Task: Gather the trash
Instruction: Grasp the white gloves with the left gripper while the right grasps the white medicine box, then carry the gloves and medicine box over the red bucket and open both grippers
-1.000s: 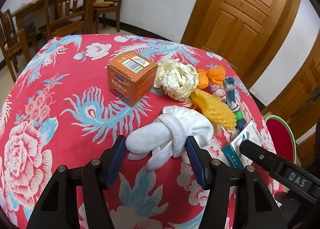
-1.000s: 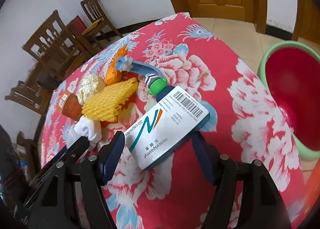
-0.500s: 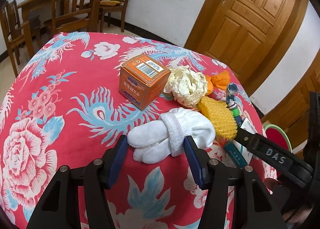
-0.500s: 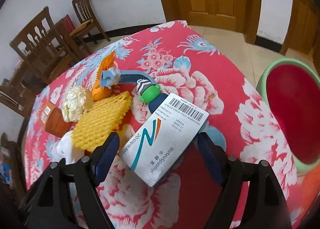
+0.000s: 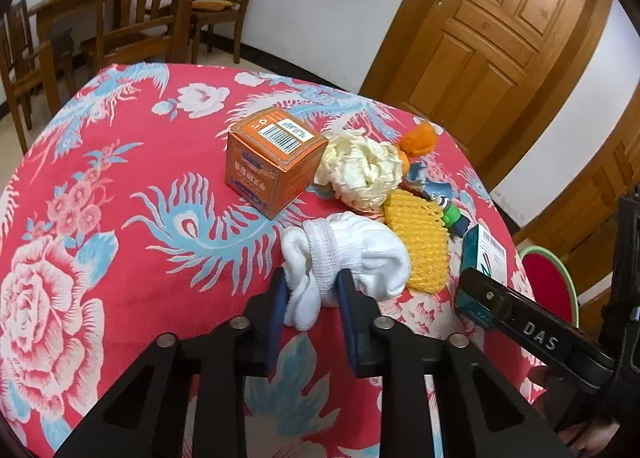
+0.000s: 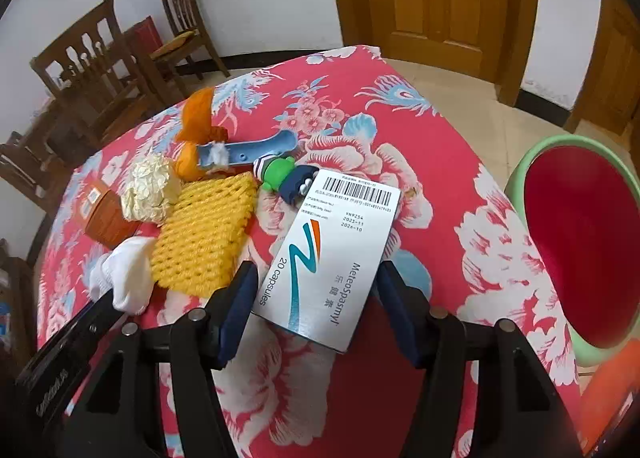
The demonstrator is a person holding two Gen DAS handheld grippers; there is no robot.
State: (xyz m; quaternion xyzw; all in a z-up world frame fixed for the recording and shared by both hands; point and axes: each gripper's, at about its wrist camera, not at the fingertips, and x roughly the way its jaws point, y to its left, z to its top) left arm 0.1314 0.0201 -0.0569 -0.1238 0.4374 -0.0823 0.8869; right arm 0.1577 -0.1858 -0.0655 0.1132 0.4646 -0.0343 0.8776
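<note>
The left gripper (image 5: 310, 292) has just clamped onto the white sock bundle (image 5: 344, 254), which half a second ago lay loose between its jaws. The right gripper (image 6: 314, 292) is closing around the medicine box (image 6: 330, 254). Both look near lifting toward the bin (image 6: 520, 177), off to its right.

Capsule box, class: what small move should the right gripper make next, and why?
Probably finish closing. The right gripper straddles the capsule box with its jaws closing, and gaps still show beside both pads. The left gripper already pinches the white sock bundle.
</note>
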